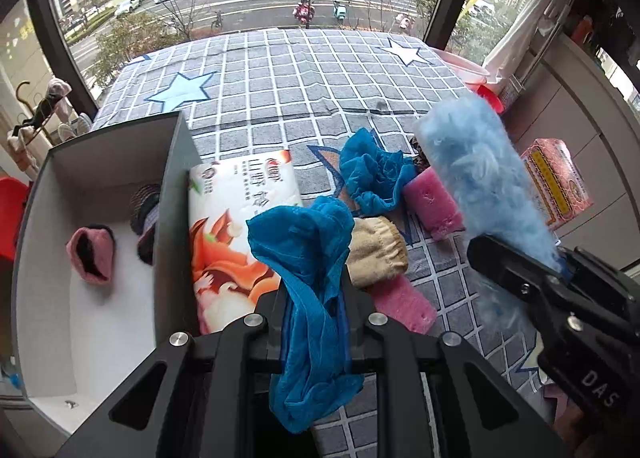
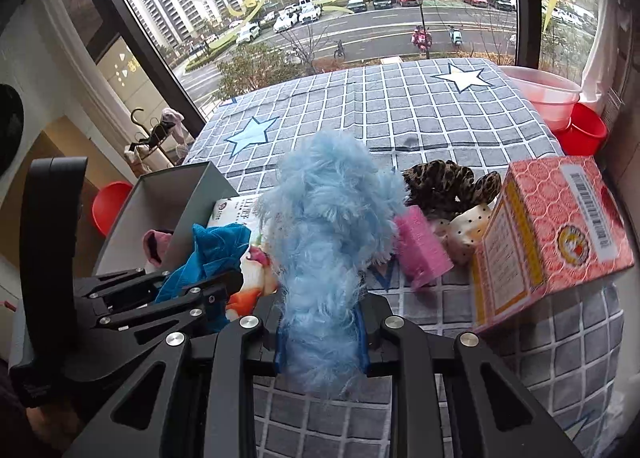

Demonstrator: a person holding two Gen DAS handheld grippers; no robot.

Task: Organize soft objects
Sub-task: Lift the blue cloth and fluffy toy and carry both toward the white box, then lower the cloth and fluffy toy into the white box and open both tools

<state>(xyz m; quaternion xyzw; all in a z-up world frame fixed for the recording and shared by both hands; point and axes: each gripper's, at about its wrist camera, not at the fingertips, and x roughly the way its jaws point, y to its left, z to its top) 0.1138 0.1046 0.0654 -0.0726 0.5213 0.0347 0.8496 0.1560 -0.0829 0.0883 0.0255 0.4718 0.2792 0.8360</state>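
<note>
Soft objects lay scattered beside the grey box (image 1: 176,178), which we took as our landmark on the checked cloth (image 1: 320,70). We found the left gripper (image 1: 316,298) clamped on a blue mesh cloth (image 1: 304,258), which hung between its fingers just right of the box wall. We found the right gripper (image 2: 320,322) closed on a fluffy light-blue item (image 2: 324,218), held well right of the box and standing up above the cloth. Inside the box we noted a pink sock (image 1: 92,254) and a dark bundle (image 1: 146,210). Against the box's right wall lay a tissue pack (image 1: 236,226). Further right of the box we recorded a second blue mesh cloth (image 1: 372,174), a beige sock (image 1: 374,254) and a pink sponge (image 1: 432,202). Farthest from the box stood a pink carton (image 2: 552,234), tilted, with a leopard-print piece (image 2: 444,182) behind it.
</note>
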